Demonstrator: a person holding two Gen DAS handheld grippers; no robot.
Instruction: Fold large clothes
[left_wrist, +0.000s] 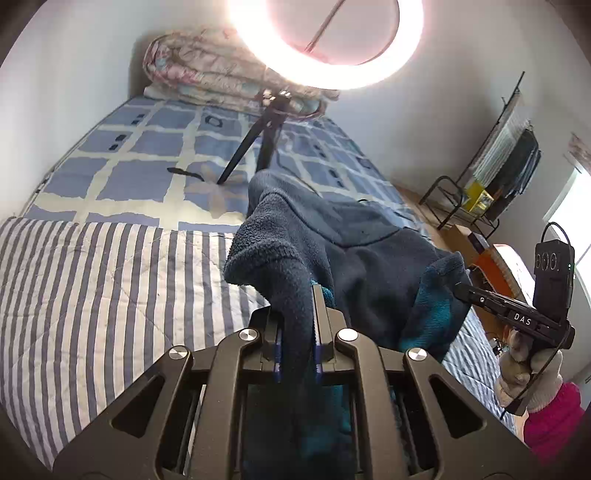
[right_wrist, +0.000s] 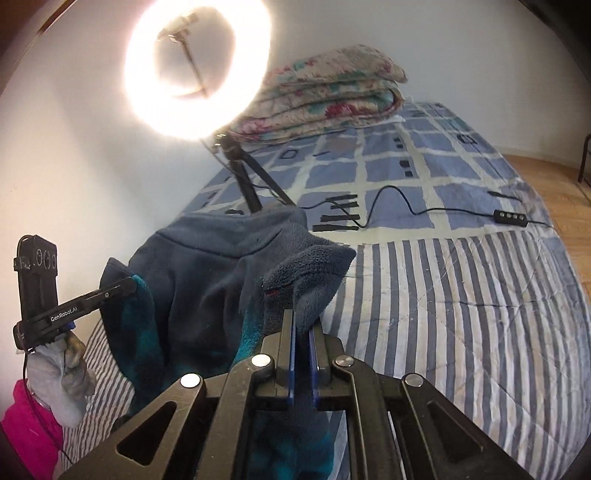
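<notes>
Left gripper (left_wrist: 297, 325) clamped on a fold of the dark blue fleece garment (left_wrist: 354, 243); right gripper (right_wrist: 302, 332) likewise clamped on another edge of it. Garment held up between the two, raised above the bed (right_wrist: 461, 295), teal inner side showing. Bed covered by a striped quilt (left_wrist: 92, 295) near, blue checked sheet (left_wrist: 147, 147) beyond. Ring light (right_wrist: 197, 70) on tripod stands on the bed; folded floral quilt (right_wrist: 325, 96) at the far end against a white wall. Cable with inline remote (right_wrist: 511, 217) lies on the sheet. Metal rack (left_wrist: 491, 177) on wooden floor.
</notes>
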